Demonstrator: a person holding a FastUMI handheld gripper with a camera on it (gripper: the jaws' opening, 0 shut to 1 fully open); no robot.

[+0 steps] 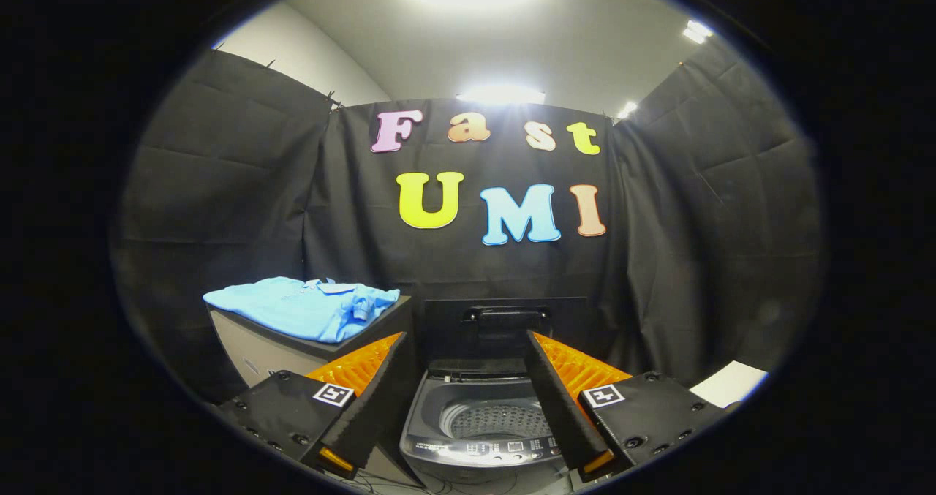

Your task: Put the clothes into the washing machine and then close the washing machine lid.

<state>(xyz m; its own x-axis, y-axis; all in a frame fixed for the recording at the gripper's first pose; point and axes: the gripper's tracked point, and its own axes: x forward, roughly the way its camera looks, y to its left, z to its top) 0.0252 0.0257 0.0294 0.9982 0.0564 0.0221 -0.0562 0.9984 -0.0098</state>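
Tongs (465,349) spread wide, gripping nothing, poised over the open washer.

Folded blue shirt (303,306) lies on a stand (252,349) at ten o'clock from the left finger; washer (479,425) sits at six, drum bare, lid (504,327) raised at twelve. My judgement: swing toward ten, pinch the thick folded edge so all layers lift together, then carry it over the drum.

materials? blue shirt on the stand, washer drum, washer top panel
Blue shirt: soft woven or knit cloth, matte, folded with creases and a collar. Washer drum: looks like perforated metal or grey plastic; hole pattern shows, sheen unclear. Washer top panel: likely glossy plastic, catching light reflections. Gripper open, fingers spread above the open washer, lid raised behind.
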